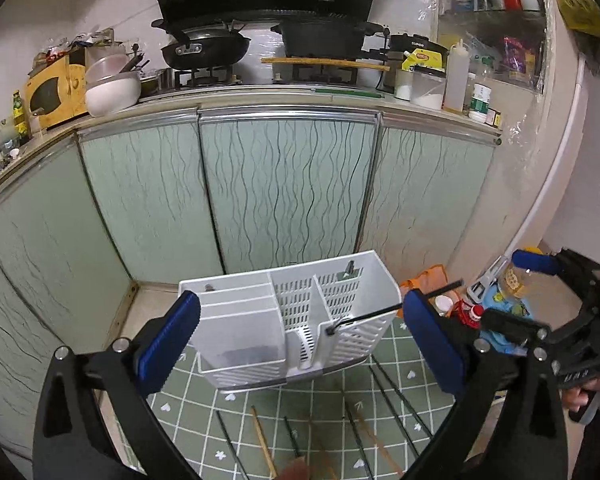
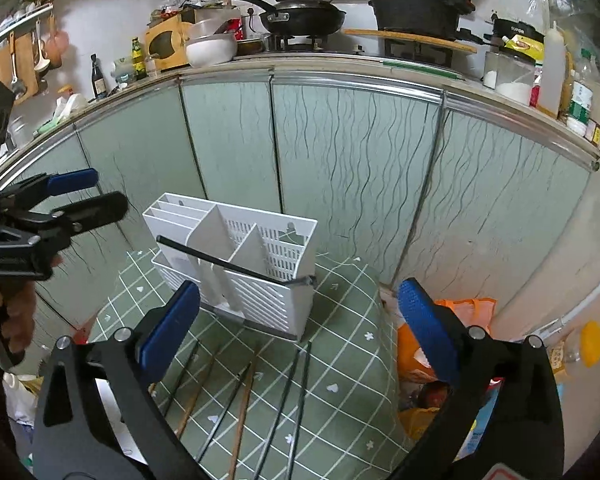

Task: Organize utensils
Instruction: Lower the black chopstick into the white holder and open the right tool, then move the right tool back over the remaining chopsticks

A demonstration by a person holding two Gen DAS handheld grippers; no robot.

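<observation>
A white slotted utensil holder (image 1: 260, 320) (image 2: 260, 292) stands on a green grid mat (image 1: 328, 408) (image 2: 340, 352). One black chopstick (image 1: 384, 310) (image 2: 228, 263) lies slanted across the holder's top, its end poking past the rim. Several black and wooden chopsticks (image 1: 263, 444) (image 2: 242, 412) lie loose on the mat in front of the holder. My left gripper (image 1: 302, 312) (image 2: 88, 196) is open, its blue pads either side of the holder in its own view, nothing between them. My right gripper (image 2: 300, 292) (image 1: 520, 296) is open too and empty, just short of the holder.
Pale green cabinet doors (image 1: 284, 192) stand close behind the holder, under a counter with pans. An orange bag (image 2: 460, 312), bottles and packets (image 1: 500, 300) crowd the floor to the right of the mat. A hand (image 2: 12, 320) holds the left gripper's handle.
</observation>
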